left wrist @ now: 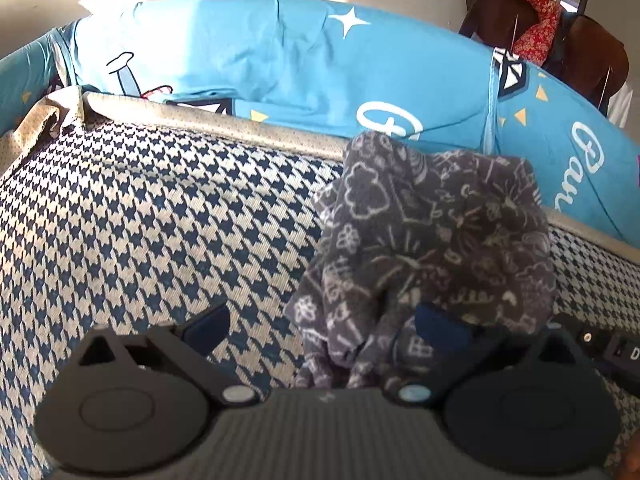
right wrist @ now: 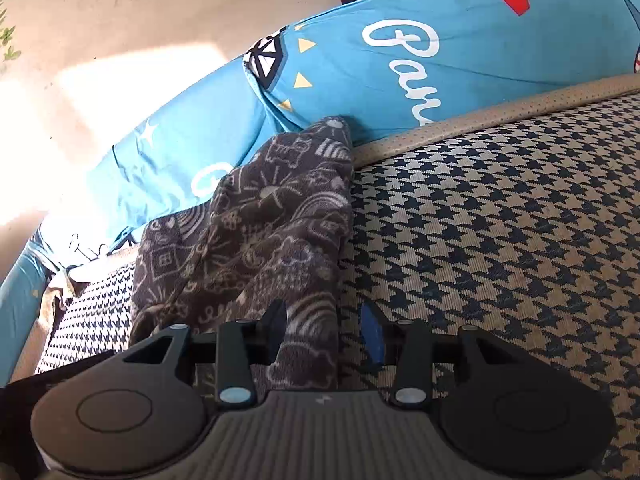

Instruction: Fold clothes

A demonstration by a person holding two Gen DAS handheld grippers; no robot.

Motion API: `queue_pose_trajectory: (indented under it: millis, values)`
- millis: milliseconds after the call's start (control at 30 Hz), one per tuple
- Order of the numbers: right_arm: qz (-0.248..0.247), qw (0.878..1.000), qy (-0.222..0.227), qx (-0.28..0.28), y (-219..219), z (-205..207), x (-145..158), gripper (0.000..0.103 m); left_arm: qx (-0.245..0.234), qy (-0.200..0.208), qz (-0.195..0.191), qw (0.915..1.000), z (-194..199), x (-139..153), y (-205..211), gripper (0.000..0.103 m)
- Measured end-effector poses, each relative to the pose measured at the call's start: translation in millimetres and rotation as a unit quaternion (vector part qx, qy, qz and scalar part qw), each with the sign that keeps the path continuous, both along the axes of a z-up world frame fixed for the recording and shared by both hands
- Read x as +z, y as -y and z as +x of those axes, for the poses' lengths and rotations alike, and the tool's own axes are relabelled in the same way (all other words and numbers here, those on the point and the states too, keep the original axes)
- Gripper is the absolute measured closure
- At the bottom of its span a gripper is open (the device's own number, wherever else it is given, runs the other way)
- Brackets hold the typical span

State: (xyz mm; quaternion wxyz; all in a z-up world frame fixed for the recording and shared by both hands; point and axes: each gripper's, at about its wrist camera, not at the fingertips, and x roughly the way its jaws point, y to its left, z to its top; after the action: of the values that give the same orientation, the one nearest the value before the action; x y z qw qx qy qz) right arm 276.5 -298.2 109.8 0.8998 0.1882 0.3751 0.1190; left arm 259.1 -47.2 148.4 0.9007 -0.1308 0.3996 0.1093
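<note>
So the grey doodle-print garment [left wrist: 432, 248] is bunched up in a loose heap on the houndstooth cover [left wrist: 160, 220], its far end against the blue pillow [left wrist: 280, 52] at the far edge. The left tongs [left wrist: 320, 326] are spread wide, the right finger over the cloth, nothing pinched. The right tongs [right wrist: 326, 330] are partly open too, with the garment's right edge between the fingers but not squeezed.

white cursive letters reading "pan" run across the blue printed sheet [right wrist: 440, 40]; the rest of the word is hidden.
</note>
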Motion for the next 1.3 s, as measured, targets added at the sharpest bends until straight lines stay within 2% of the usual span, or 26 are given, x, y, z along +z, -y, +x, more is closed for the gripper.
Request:
queue_pose_trajectory:
  millis: [100, 400, 467, 533, 667, 1000, 1300]
  values:
    - [0.012, 1.000, 0.004, -0.012, 1, 4, -4, 0.061, 0.011, 0.000, 0.000, 0.9999, 8, -1, 0, 0.000]
    - [0.055, 0.998, 0.014, -0.041, 16, 27, -8, 0.057, 0.094, -0.069, -0.029, 0.9928, 21, -33, -31, 0.000]
    - [0.058, 0.997, 0.018, -0.041, 18, 32, -8, 0.056, 0.095, -0.073, -0.034, 0.9923, 21, -36, -31, 0.000]
    - [0.061, 0.997, 0.022, -0.041, 19, 39, -7, 0.054, 0.091, -0.075, -0.021, 0.9929, 22, -36, -28, 0.000]
    - [0.068, 0.996, 0.031, -0.048, 25, 53, -7, 0.041, 0.092, -0.077, -0.010, 0.9928, 22, -36, -24, 0.000]
    - [0.152, 0.986, 0.016, -0.068, 43, 86, -28, 0.040, 0.101, -0.085, -0.027, 0.9909, 21, -37, -27, 0.000]
    - [0.176, 0.983, 0.013, -0.053, 37, 105, -45, 0.040, 0.100, -0.085, -0.031, 0.9908, 22, -38, -27, 0.000]
